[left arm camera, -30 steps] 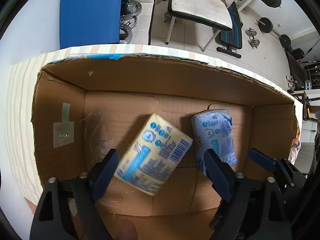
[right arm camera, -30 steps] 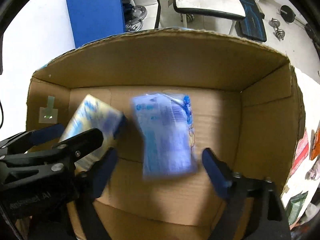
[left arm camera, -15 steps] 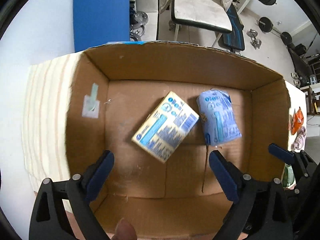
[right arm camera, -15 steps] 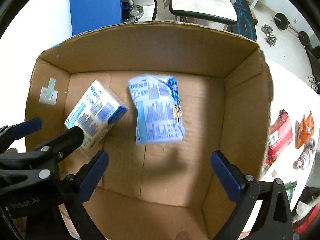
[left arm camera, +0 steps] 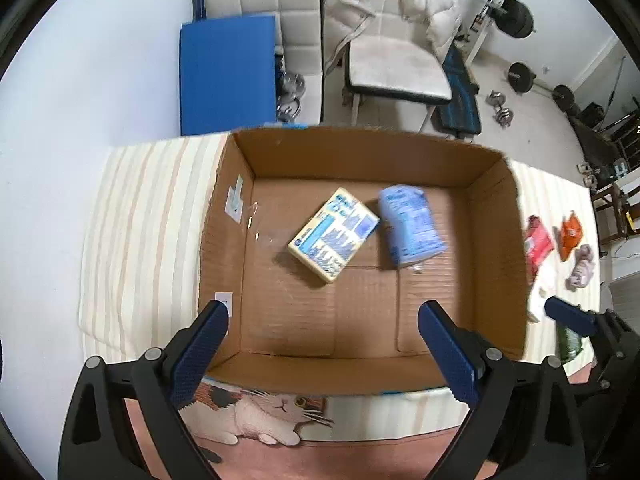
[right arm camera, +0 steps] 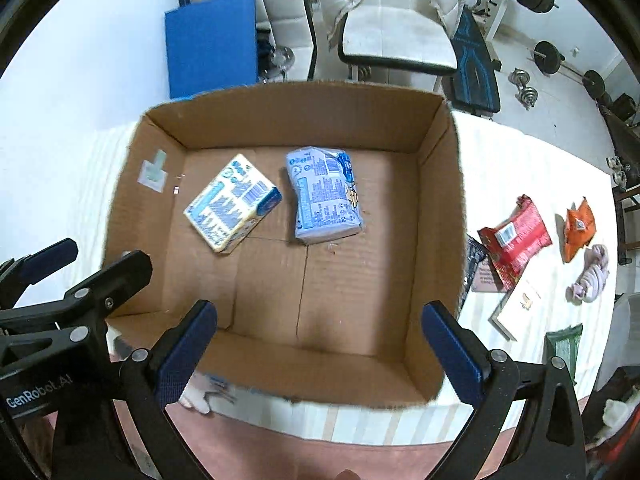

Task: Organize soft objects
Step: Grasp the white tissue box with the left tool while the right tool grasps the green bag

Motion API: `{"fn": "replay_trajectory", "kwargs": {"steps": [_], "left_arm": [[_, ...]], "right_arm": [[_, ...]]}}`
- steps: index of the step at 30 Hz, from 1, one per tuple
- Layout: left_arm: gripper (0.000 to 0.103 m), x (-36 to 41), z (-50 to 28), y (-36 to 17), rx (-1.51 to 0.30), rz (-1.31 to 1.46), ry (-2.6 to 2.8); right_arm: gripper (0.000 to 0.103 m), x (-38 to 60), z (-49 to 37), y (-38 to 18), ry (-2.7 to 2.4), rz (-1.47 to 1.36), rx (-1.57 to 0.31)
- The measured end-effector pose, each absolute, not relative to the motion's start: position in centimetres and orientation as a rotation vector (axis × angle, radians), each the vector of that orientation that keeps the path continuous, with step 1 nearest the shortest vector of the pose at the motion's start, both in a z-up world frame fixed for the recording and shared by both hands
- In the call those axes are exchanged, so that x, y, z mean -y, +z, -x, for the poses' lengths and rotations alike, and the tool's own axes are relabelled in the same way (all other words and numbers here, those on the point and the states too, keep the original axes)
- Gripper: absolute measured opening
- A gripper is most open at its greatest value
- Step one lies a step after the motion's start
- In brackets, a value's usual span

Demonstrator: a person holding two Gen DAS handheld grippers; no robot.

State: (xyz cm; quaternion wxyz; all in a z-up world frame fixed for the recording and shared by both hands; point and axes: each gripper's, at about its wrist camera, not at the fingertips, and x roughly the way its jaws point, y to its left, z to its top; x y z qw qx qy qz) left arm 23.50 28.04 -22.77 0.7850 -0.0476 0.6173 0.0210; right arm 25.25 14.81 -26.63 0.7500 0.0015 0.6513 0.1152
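Note:
An open cardboard box (left arm camera: pixel 496 248) (right arm camera: pixel 436 216) stands on a striped cloth. Inside lie a yellow tissue pack (left arm camera: pixel 333 234) (right arm camera: pixel 232 208) and a blue tissue pack (left arm camera: pixel 410 224) (right arm camera: pixel 324 196), side by side. My left gripper (left arm camera: pixel 322 350) is open and empty above the box's near edge. My right gripper (right arm camera: pixel 320 350) is open and empty above the near edge too. The left gripper shows at the left of the right wrist view (right arm camera: pixel 80 280); a right fingertip (left arm camera: pixel 568 316) shows in the left wrist view.
To the right of the box lie a red snack bag (right arm camera: pixel 514 236), an orange bag (right arm camera: pixel 578 228), a pale pink soft toy (right arm camera: pixel 592 276), a green packet (right arm camera: pixel 562 346) and a white card (right arm camera: pixel 516 308). Chairs, a blue panel (left arm camera: pixel 228 76) and weights stand behind the table.
Both grippers have pulled up and back out of the box, leaving both tissue packs lying on its floor. The whole box and the items to its right have come into view.

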Motion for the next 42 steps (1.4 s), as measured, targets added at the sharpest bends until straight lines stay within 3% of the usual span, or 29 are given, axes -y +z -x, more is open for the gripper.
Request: {"fn": "replay_trajectory", "kwargs": {"steps": [7,13,20,26,32,42], "left_arm": [[0.097,-22.4,-23.5,-17.4,-1.234,0.052,-0.066],[0.097,-11.0,-24.9,-17.2,-1.219,-0.195,-0.188],[0.097,2.3,-27.7,-24.9,-1.411,-0.329,-0.359],[0.093,10.1,-29.4,-33.1,-1.582,-0.414,-0.413],[0.080,13.6,-30.1,-38.9,-1.742,-0.410,-0.433],[0.079,14.7,-30.0,-44.1,-1.890,-0.447,-0.358]], "right_arm": [[0.103,-8.8,-22.9,-23.1,0.258,-0.123,-1.367],[0.103,2.8,-21.2,-23.2,0.130,-0.180,-1.389],[0.103,16.3,-19.5,-30.2,-0.058,-0.168,-1.543],[0.103,21.4,-18.7,-37.2,-0.101,-0.175,-1.659],[0.103,23.0,-18.9,-41.4,-0.085,-0.182,-1.730],[0.097,23.8,-19.3,-44.6,-0.043,-0.238,-1.789]]}}
